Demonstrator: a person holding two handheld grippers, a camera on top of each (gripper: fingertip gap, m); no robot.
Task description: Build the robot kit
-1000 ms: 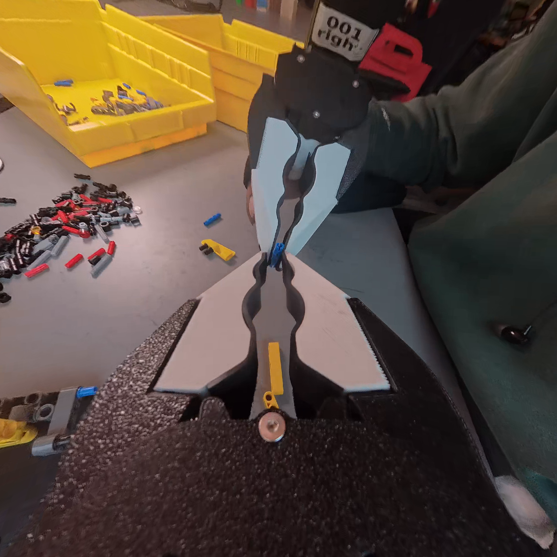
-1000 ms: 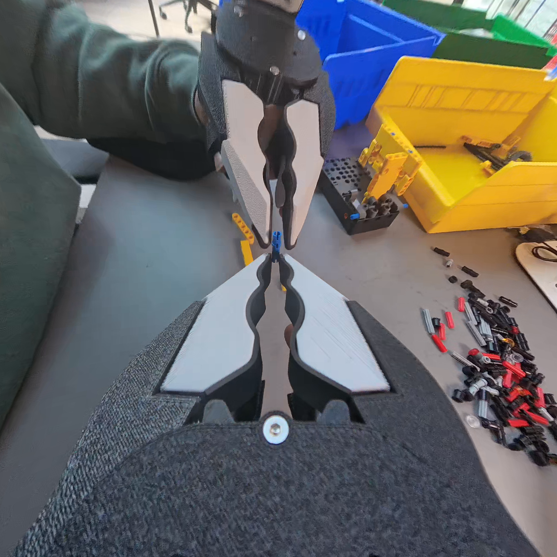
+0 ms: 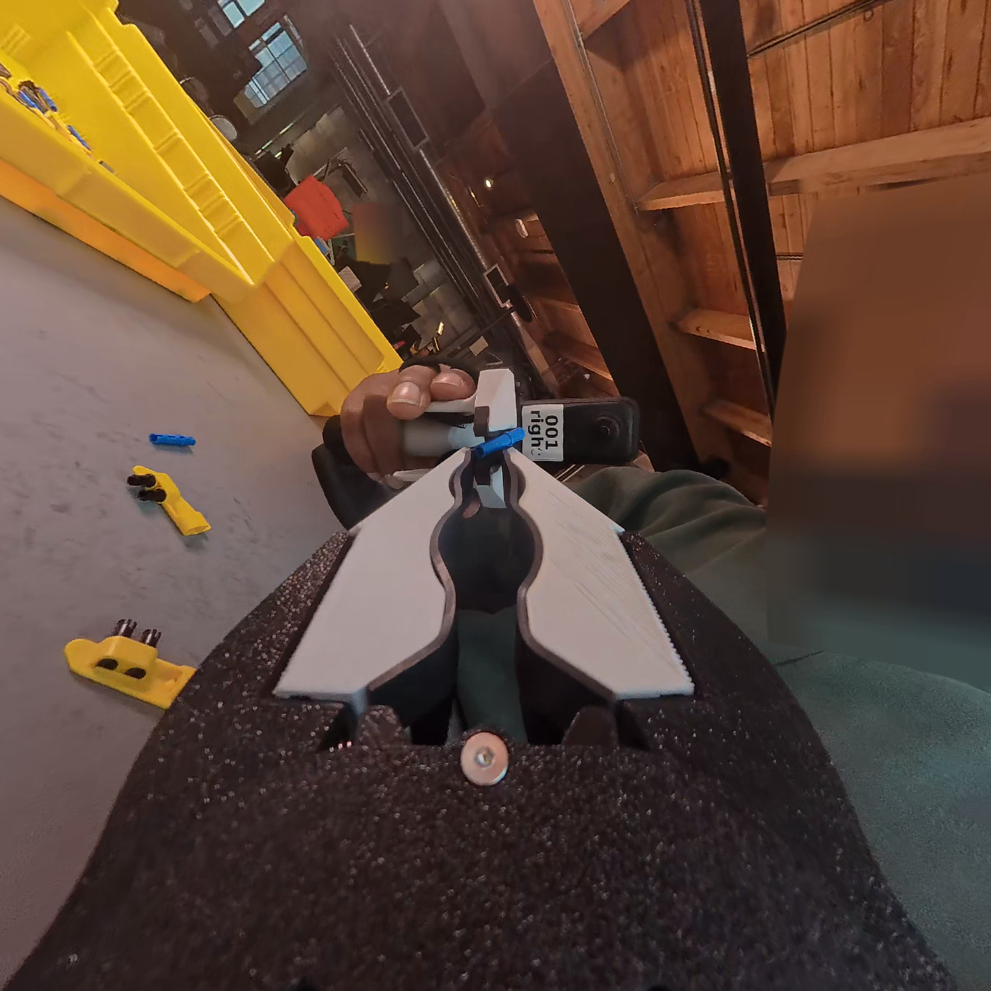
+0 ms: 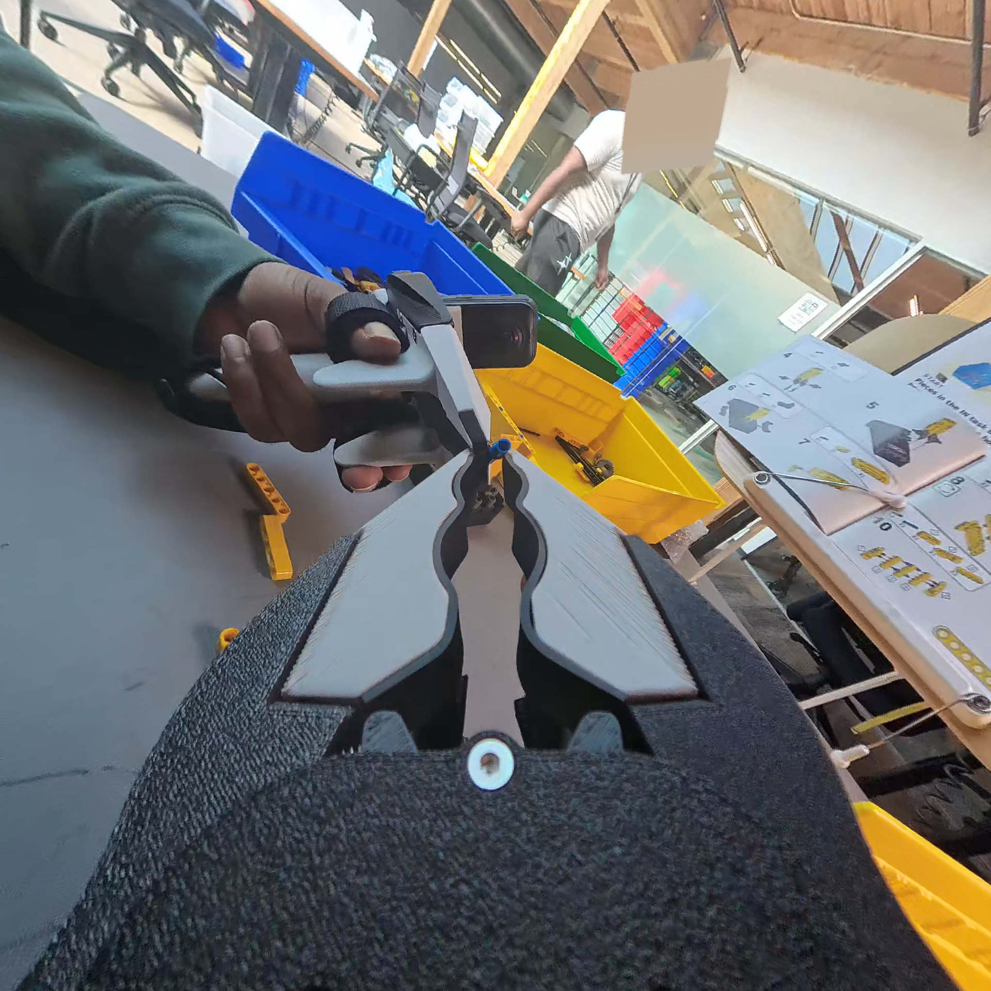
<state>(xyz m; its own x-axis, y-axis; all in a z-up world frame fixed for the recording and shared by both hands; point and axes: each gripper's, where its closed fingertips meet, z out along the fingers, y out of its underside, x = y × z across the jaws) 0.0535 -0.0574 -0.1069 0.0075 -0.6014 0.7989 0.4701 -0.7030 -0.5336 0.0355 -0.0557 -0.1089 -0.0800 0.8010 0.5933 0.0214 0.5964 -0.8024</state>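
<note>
While both pairs of tongs meet tip to tip above the grey table (image 3: pixel 107 375), one blue pin (image 3: pixel 498 442) sits at that meeting point. The left tongs (image 3: pixel 489 456) are clenched narrow with the pin's lower end between their tips. The right tongs (image 4: pixel 489 455) are drawn in just as narrow, with the pin at their tips, but whether they actually pinch it cannot be told. Two hands work the tongs: the right hand (image 3: pixel 381 423) and the left hand (image 4: pixel 279 375). Left of the left tongs lie one loose blue pin (image 3: pixel 171 439) and two yellow pieces (image 3: pixel 171 504) with black pegs, with two yellow bins (image 3: pixel 257 268) beyond. Left of the right tongs lie two yellow beams (image 4: pixel 271 509). Past their tips stand one blue bin (image 4: pixel 332 214) and one yellow bin (image 4: pixel 633 482). To their right is one instruction sheet (image 4: pixel 858 429). A second ago each pair faced the other head-on and both views looked down at the table. Now both views tilt upward and each shows the other pair side-on, while the pile of small parts is out of view.
</note>
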